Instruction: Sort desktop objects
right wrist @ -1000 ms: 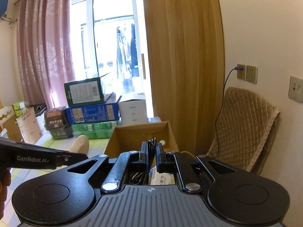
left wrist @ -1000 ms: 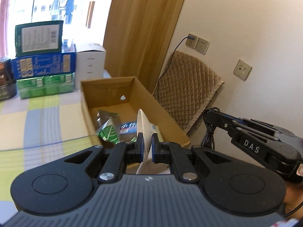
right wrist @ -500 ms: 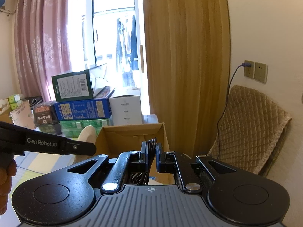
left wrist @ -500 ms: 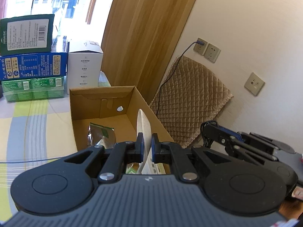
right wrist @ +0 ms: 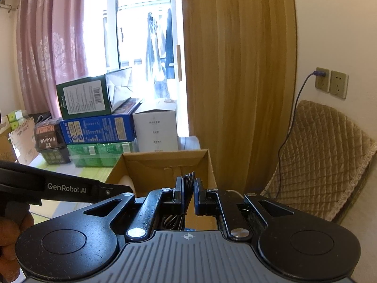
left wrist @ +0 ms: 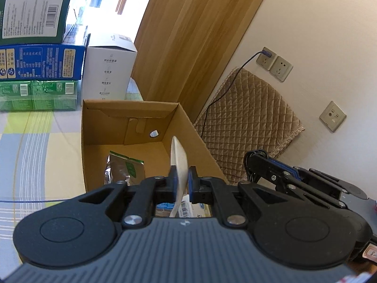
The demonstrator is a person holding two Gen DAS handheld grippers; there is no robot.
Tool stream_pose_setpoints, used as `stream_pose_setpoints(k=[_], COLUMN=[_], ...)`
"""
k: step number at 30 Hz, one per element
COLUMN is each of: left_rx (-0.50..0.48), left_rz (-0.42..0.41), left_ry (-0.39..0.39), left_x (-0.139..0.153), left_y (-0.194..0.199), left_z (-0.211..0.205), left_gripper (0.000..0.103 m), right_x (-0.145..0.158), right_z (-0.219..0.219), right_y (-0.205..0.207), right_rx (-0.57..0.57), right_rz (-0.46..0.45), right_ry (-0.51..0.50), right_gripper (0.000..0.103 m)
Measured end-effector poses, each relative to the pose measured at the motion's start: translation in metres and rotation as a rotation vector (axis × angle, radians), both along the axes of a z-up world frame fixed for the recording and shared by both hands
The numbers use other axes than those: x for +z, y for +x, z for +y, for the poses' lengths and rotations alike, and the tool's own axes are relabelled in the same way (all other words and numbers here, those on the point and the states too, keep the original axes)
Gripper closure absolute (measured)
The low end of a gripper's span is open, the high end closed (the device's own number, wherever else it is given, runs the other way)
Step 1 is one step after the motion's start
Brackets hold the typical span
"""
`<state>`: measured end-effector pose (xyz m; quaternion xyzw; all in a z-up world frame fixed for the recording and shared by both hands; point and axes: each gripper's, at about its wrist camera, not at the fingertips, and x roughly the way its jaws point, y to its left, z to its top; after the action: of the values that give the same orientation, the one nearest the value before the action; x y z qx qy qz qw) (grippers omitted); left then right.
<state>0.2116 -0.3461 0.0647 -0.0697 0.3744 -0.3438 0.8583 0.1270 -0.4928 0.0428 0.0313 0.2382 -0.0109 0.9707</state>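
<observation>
Since a second ago: left hand-held gripper (left wrist: 182, 181) closer over open brown cardboard box (left wrist: 188, 127), clamped on thin pale curved spoon-like piece (left wrist: 178, 162); its lower end hidden. Right hand-held gripper (right wrist: 188, 194) pinches bundled black cable (right wrist: 188, 181), mostly hidden. Crinkled silver-green foil pouch (left wrist: 122, 169) lies inside box on checked table (left wrist: 35, 153).

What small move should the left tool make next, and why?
Probably lower a little, then open. The left tool is shut on the pale spoon, which hangs over the open cardboard box, above the foil packet already inside.
</observation>
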Motion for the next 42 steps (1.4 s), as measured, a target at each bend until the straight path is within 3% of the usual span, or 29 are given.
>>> stream_pose_setpoints(k=[1, 12, 17, 21, 26, 28, 31, 34, 42], left_rx=[0.004, 0.051, 0.075, 0.102, 0.134, 0.156, 0.180, 0.197, 0.226], left_rz=[-0.001, -0.021, -0.030, -0.039, -0.068, -0.081, -0.114, -0.131, -0.176], left_ry=[0.006, 0.038, 0.041, 0.065, 0.105, 0.117, 0.135, 0.149, 0.166], left_x=[-0.002, -0.008, -0.006, -0.004, 0.001, 0.004, 0.010, 0.017, 0.035], left_y=[0.002, 0.008, 0.006, 0.001, -0.018, -0.029, -0.049, -0.070, -0.133], left_z=[0.000, 0.024, 0.036, 0.046, 0.060, 0.067, 0.078, 0.087, 0.102], left_gripper=[0.086, 0.085, 0.075, 0.053, 0.033, 0.016, 0.004, 0.001, 0.001], right_x=[-0.001, -0.011, -0.010, -0.003, 0.011, 0.017, 0.025, 0.030, 0.033], right_z=[0.000, 0.010, 0.013, 0.007, 0.003, 0.003, 0.003, 0.005, 0.009], right_y=[0.002, 0.024, 0.028, 0.019, -0.006, -0.019, -0.043, -0.065, -0.119], right_rx=[0.002, 0.053, 0.051, 0.024, 0.009, 0.000, -0.011, -0.024, -0.055], right_rz=[0.003, 0.051, 0.051, 0.029, 0.011, 0.001, -0.013, -0.011, 0.059], right_ry=[0.001, 0.044, 0.070, 0.093, 0.100, 0.103, 0.099, 0.097, 0.113], right_gripper=[0.099, 0.099, 0.093, 0.064, 0.051, 0.034, 0.010, 0.002, 0.002])
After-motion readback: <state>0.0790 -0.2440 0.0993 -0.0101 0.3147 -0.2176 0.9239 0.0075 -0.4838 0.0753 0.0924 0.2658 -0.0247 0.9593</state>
